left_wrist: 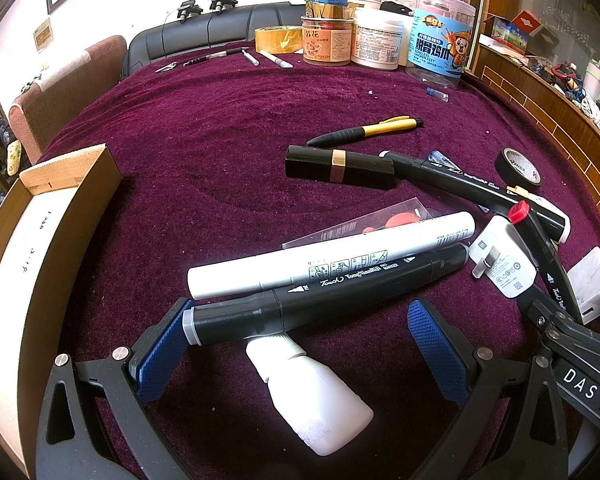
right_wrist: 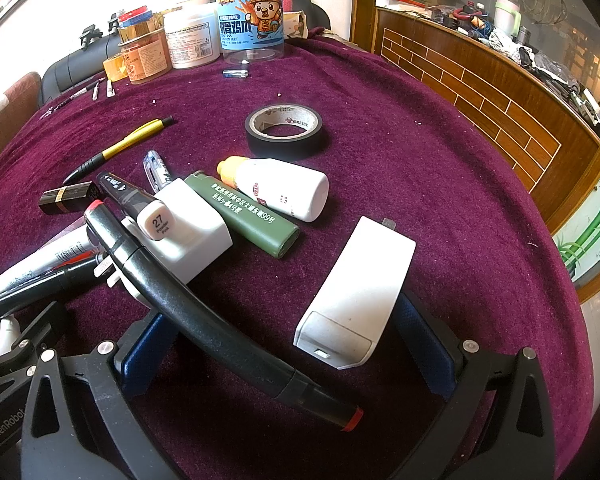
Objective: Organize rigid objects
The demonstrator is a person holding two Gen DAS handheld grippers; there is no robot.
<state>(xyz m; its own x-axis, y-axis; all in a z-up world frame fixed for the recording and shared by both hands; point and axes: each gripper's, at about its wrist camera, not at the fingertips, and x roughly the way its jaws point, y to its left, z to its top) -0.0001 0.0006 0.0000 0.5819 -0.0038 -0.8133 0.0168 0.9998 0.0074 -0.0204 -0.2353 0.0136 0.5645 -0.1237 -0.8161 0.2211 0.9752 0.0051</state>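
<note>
Left gripper point(left_wrist: 300, 344): spread, straddling black marker point(left_wrist: 328, 296). Right gripper point(right_wrist: 284, 344): spread, empty. Cardboard box point(left_wrist: 60, 216) (contents unseen); pile apparently unsorted, task barely begun.

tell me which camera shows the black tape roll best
The right wrist view: the black tape roll lies flat in the open on the purple cloth, whole ring visible. The left wrist view catches it only small, near the right edge, behind markers.
</note>
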